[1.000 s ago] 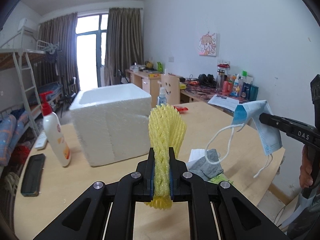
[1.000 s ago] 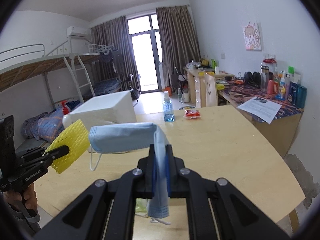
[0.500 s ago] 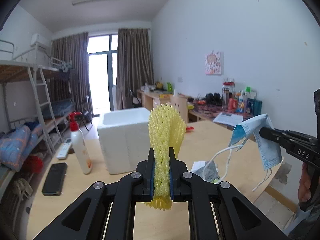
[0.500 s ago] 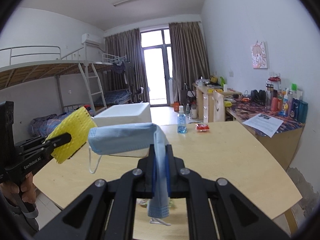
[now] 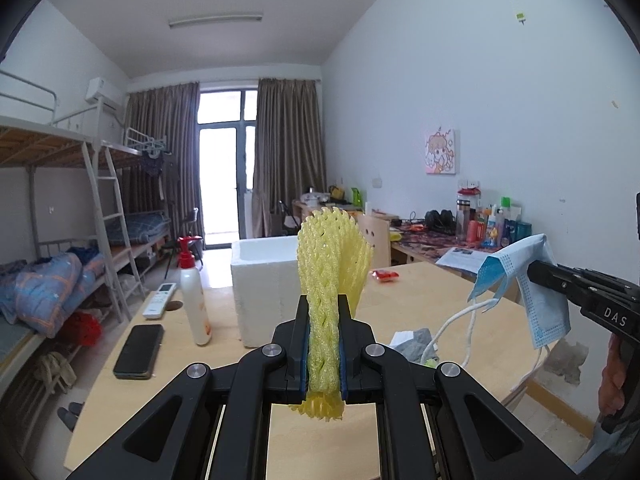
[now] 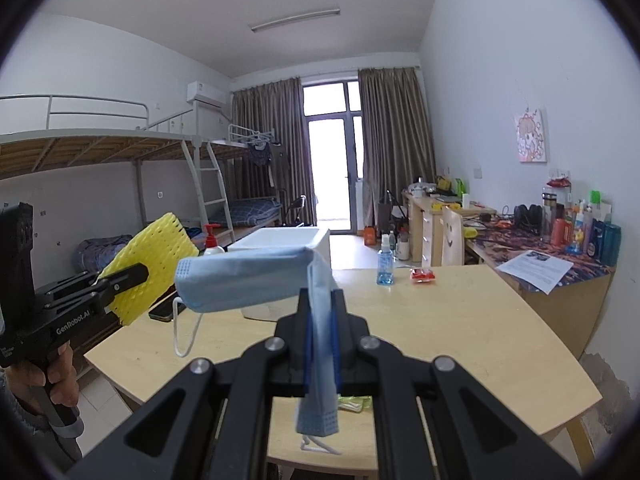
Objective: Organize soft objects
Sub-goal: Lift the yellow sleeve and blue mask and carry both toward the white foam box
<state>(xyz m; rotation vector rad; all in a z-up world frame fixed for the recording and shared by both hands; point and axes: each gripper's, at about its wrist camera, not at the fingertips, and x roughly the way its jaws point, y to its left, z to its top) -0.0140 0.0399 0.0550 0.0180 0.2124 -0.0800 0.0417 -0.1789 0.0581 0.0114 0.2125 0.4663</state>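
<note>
- Left tongs (image 5: pixel 323 350) clamp a yellow foam net (image 5: pixel 334 248); right tongs (image 6: pixel 322 342) clamp a blue face mask (image 6: pixel 248 280).
- White foam box (image 5: pixel 266 276) on the wooden surface (image 6: pixel 460 320): lotion bottle (image 5: pixel 194 300) and phone (image 5: pixel 139 351) to its left, bunk bed (image 5: pixel 60 216) beyond.

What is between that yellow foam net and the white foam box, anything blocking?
Nothing visible does. The left tongs hold the yellow foam net in open air, and the white foam box sits beyond with its top open.
</note>
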